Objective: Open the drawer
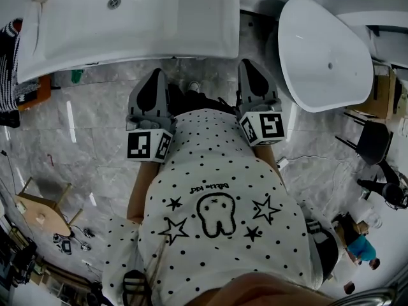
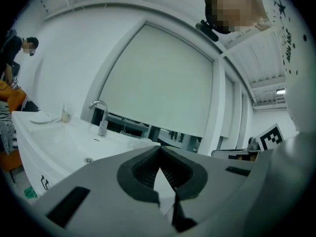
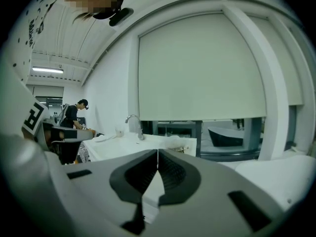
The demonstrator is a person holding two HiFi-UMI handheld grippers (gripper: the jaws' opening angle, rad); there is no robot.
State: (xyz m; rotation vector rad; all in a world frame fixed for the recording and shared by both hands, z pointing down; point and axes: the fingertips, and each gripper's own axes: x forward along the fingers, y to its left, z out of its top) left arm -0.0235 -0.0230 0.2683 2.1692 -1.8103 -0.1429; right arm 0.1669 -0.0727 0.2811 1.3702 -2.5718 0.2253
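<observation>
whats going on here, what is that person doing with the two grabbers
A person in a dotted shirt stands facing a white sink, one tool in each hand. The left gripper and right gripper are both shut with nothing between their jaws, held out toward the sink and touching nothing. No drawer is in view, so none has been grasped.

Grey marble floor (image 1: 83,139) spreads below, with a white washbasin (image 1: 159,18) at 11 o'clock, a white bathtub (image 1: 319,62) at 2 o'clock, and a pale roller blind (image 3: 197,68) over the window.
</observation>
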